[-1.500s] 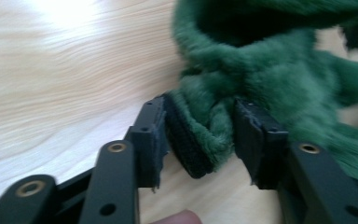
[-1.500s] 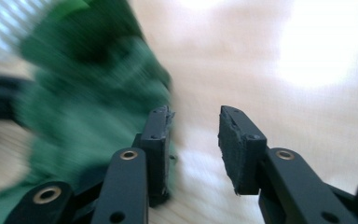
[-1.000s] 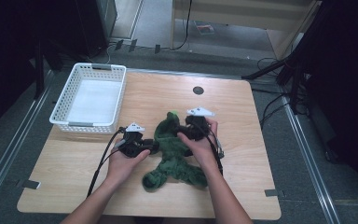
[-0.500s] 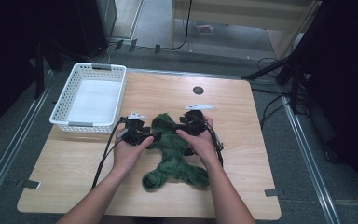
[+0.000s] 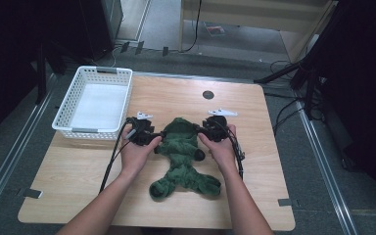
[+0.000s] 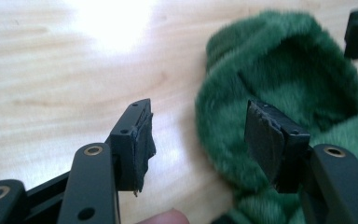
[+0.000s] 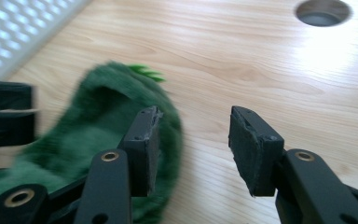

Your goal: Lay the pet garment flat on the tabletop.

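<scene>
A green fuzzy garment (image 5: 182, 156) lies on the wooden table (image 5: 254, 161), its open upper end pointing away from me. My left gripper (image 5: 155, 138) sits at the left side of that opening and my right gripper (image 5: 201, 131) at its right side. In the left gripper view the left gripper (image 6: 198, 140) is open and has just been opening; the garment's rim (image 6: 223, 140) lies between the jaws, unpressed. In the right gripper view the right gripper (image 7: 193, 144) has just been closing; one jaw rests against the garment (image 7: 93, 126), the other stands over bare wood.
A white slatted basket (image 5: 85, 130) stands at the table's left rear, close behind my left hand. A round cable hole (image 5: 208, 94) is in the tabletop beyond the garment. A dark floor with cables surrounds the table.
Both hands shifted toward the garment's upper end. Its top now looks wider and spread between the grippers. The left jaws stand wider than a second ago.
</scene>
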